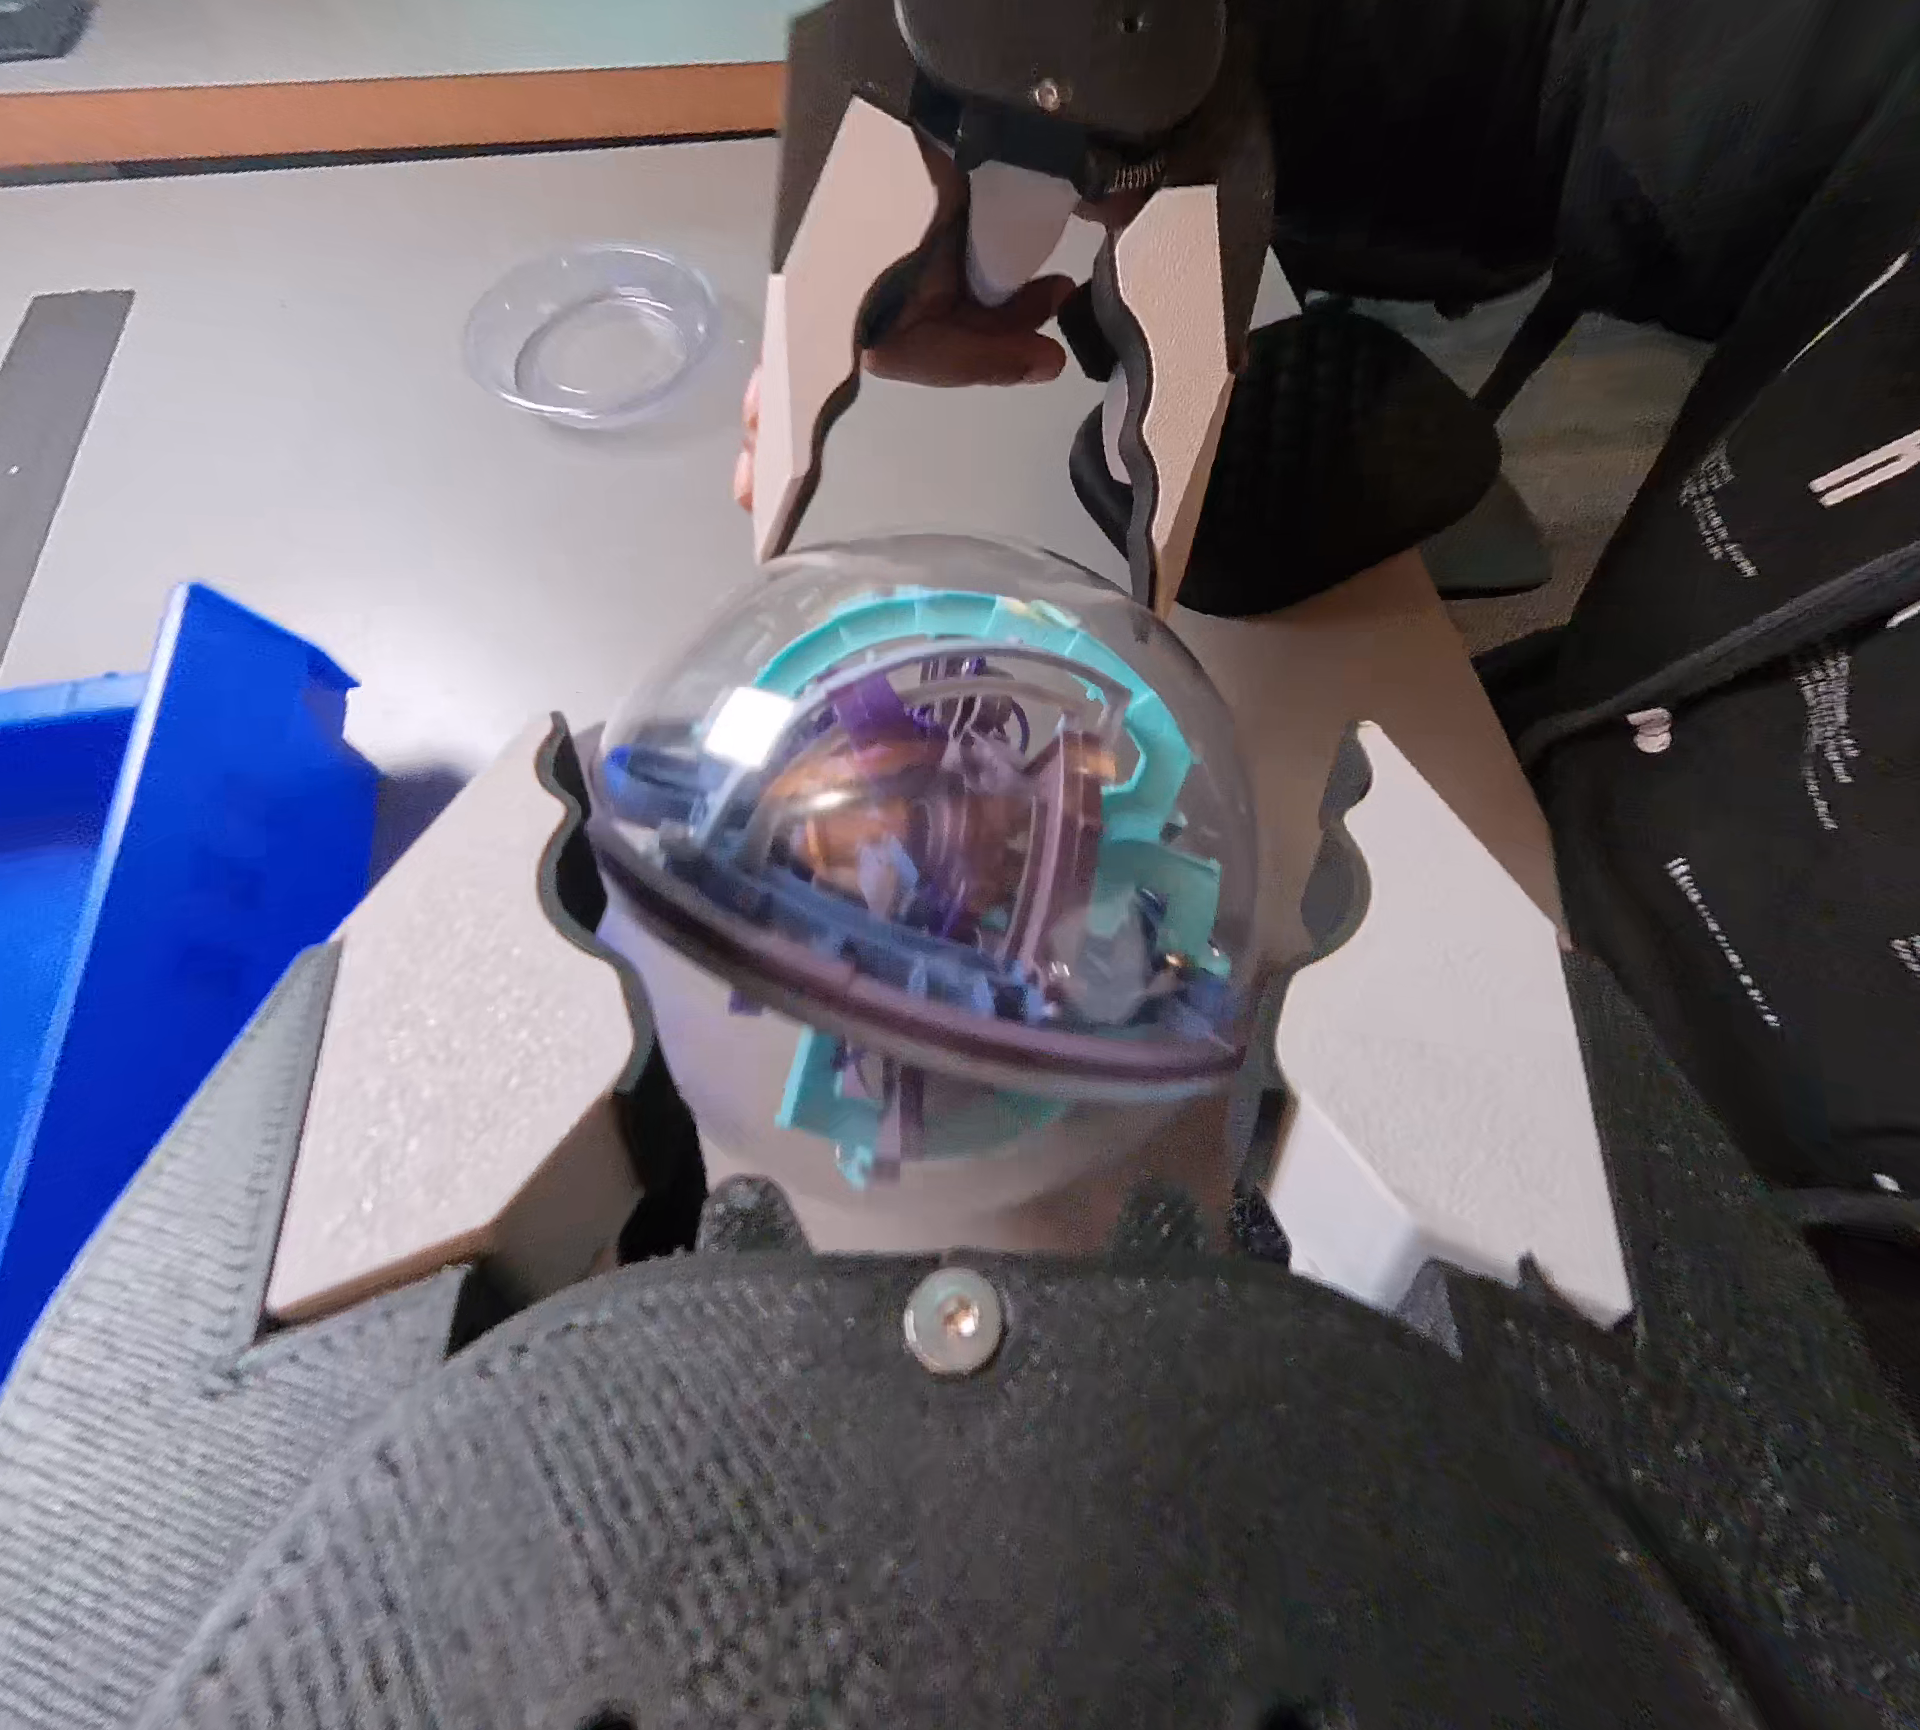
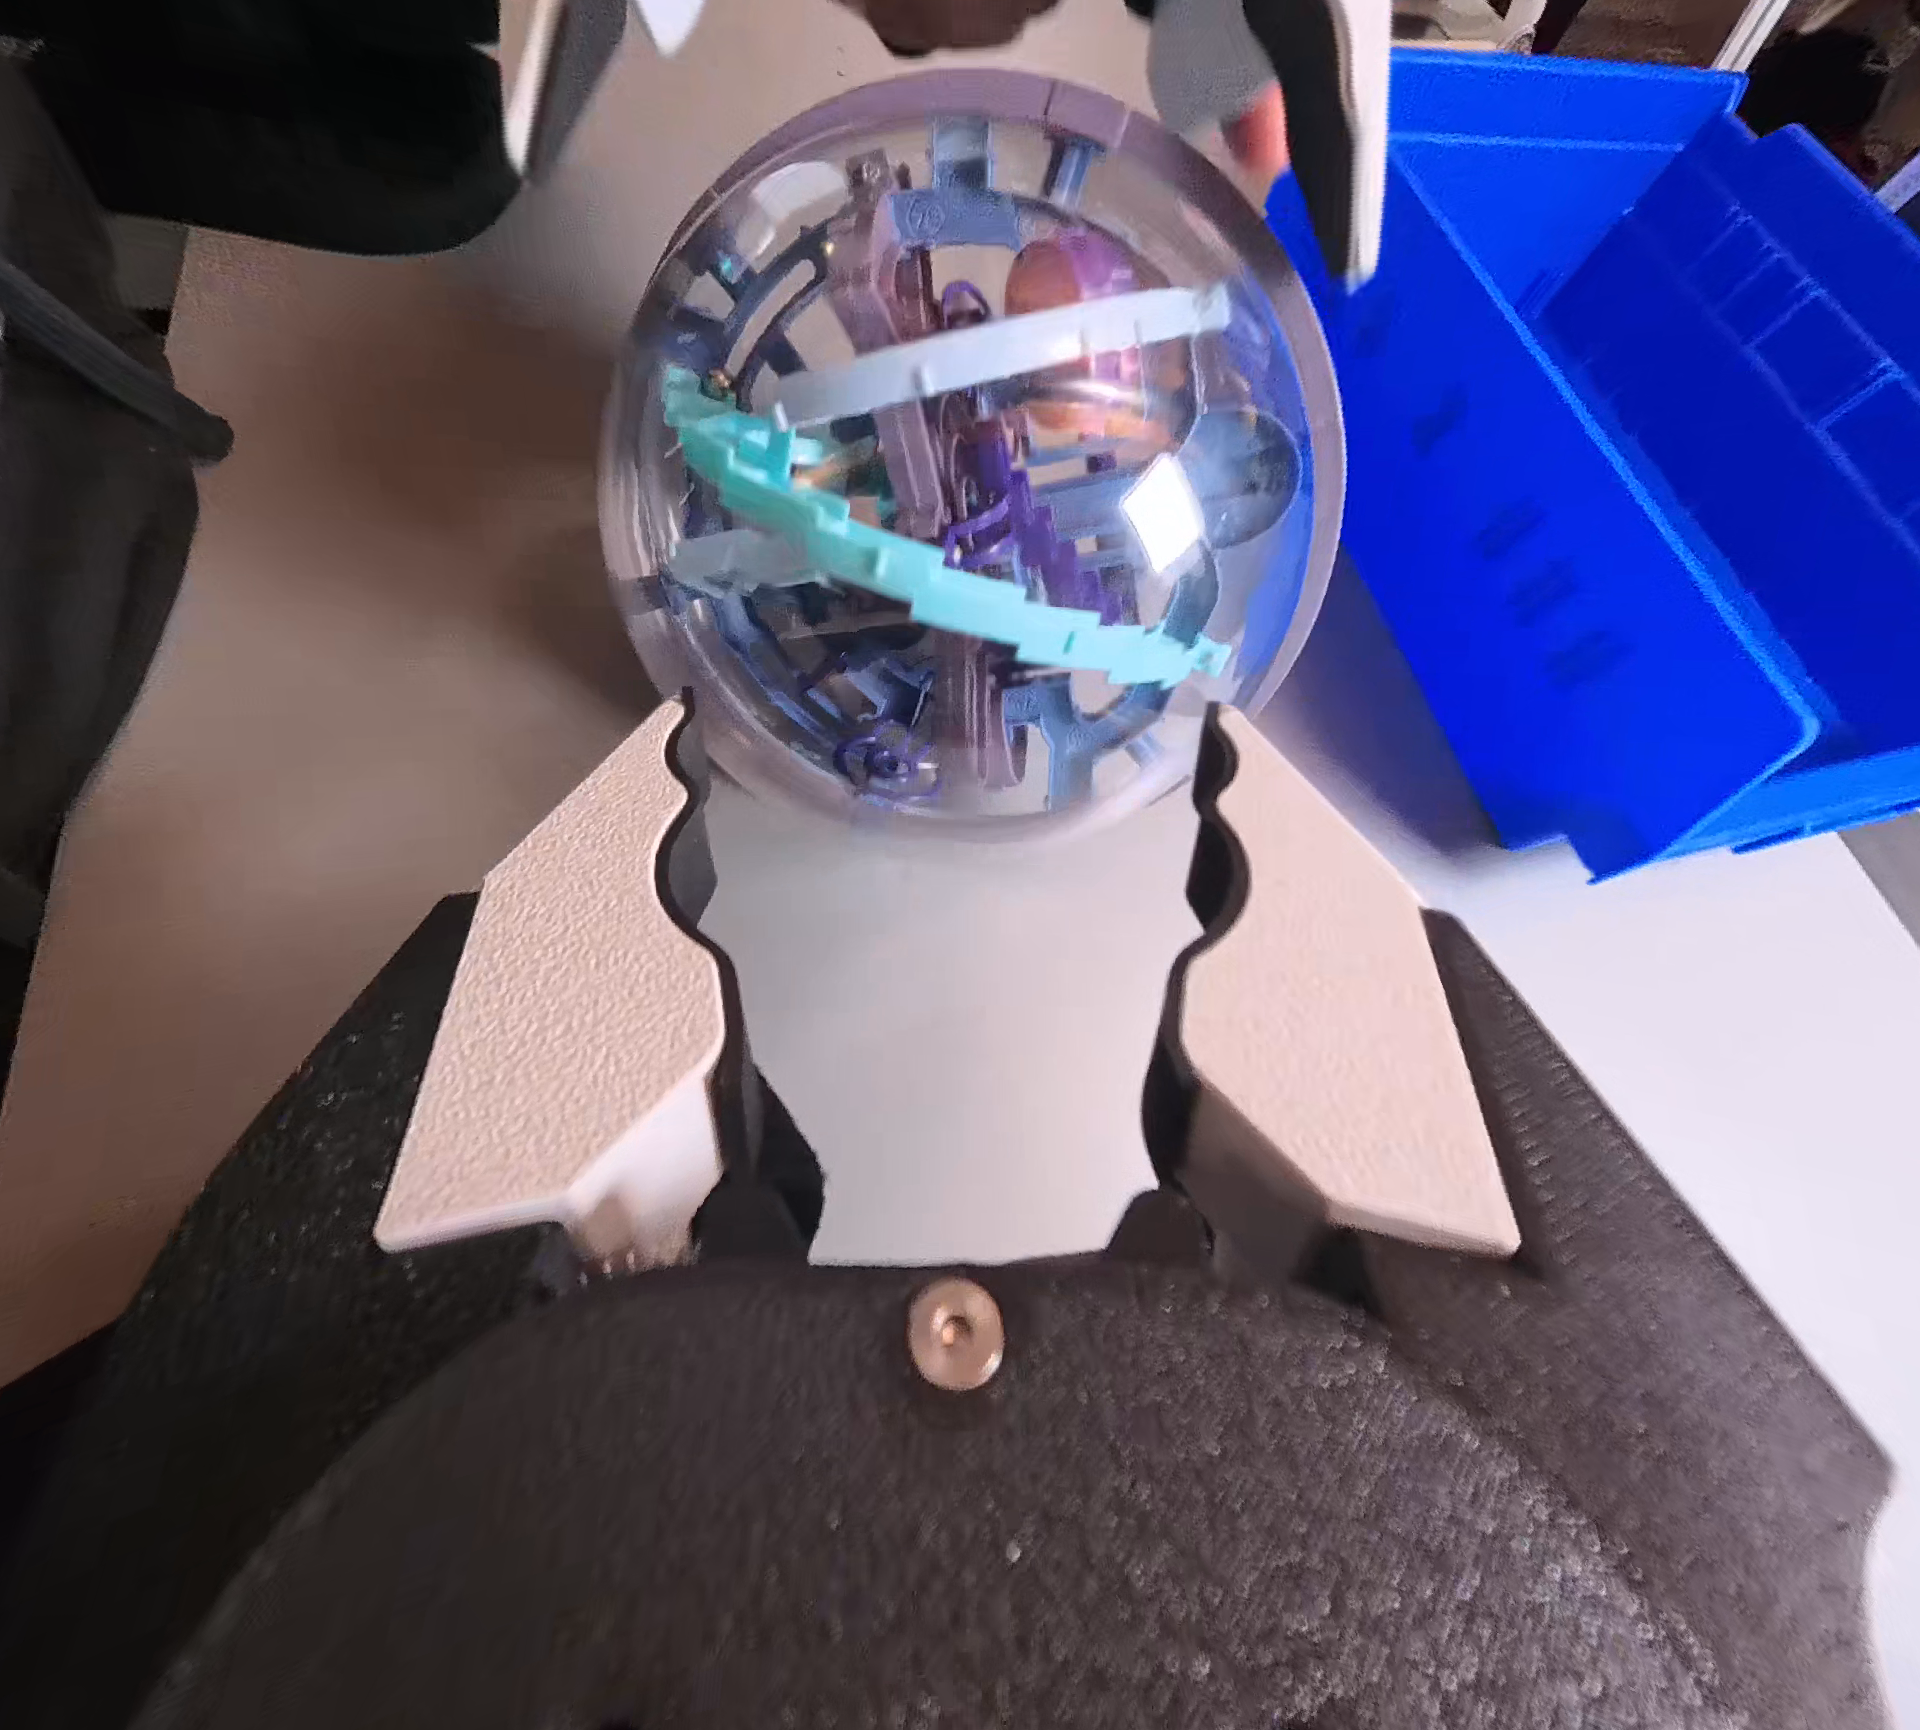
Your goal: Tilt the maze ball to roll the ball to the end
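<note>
The maze ball (image 1: 925, 849) is a clear sphere with teal, purple and blue tracks inside. It sits between the fingers of my left gripper (image 1: 956, 745), which is shut across its width. My right gripper (image 1: 966, 568) faces it from the far side, its fingertips pressed on the top of the ball. In the right wrist view the maze ball (image 2: 966, 454) sits at the tips of my right gripper (image 2: 951, 719), and the left gripper (image 2: 940, 210) straddles it from behind. The ball is held above the table. I cannot pick out the small rolling ball for sure.
A blue plastic bin (image 1: 156, 849) stands close on the left, and shows in the right wrist view (image 2: 1610, 485) to the right. A clear plastic dish (image 1: 597, 335) lies on the grey table (image 1: 312, 485). A person in dark clothing (image 1: 1714, 745) and a black chair seat (image 1: 1351, 454) are on the right.
</note>
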Available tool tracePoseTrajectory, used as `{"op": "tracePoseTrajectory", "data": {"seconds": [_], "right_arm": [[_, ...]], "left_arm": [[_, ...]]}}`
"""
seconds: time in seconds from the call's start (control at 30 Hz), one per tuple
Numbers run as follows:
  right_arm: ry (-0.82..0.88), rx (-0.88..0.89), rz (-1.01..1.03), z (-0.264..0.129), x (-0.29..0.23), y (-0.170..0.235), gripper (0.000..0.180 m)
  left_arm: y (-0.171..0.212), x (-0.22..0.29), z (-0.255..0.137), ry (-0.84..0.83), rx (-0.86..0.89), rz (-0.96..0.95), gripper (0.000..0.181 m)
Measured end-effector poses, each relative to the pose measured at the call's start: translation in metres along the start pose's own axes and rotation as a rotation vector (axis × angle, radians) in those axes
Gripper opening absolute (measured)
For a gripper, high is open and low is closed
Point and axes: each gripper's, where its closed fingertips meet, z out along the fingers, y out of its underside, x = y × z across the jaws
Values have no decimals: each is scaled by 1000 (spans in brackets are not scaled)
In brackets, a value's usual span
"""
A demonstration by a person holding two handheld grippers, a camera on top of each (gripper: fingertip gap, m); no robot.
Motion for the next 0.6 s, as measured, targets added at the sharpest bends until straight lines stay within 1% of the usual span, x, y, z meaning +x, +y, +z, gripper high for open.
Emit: {"op": "tracePoseTrajectory", "data": {"seconds": [0.07, 0.13, 0.17, 0.2, 0.23, 0.27, 0.33, 0.43, 0.6], "right_arm": [[2, 12, 15, 1, -3, 4, 92], [6, 35, 30, 3, -6, 5, 91], [9, 51, 40, 5, -7, 4, 90], [13, 67, 51, 7, -8, 3, 89], [18, 75, 56, 9, -10, 3, 86], [31, 71, 56, 11, -10, 4, 85], [53, 57, 58, 12, -12, 9, 80], [66, 62, 76, 12, -19, 13, 77], [83, 64, 102, 13, -26, 17, 76]], "left_arm": [[6, -4, -26, -29, 66, -72, 137], [26, -14, -43, -71, 102, -190, 133], [38, -13, -42, -54, 102, -265, 133], [47, -8, -36, -13, 105, -336, 129], [52, -7, -29, -15, 115, -374, 134], [56, -7, -25, -29, 106, -360, 133], [53, -6, -24, -40, 114, -331, 134], [49, -1, -23, -60, 77, -241, 134], [45, 4, -21, -78, 64, -159, 134]]}}
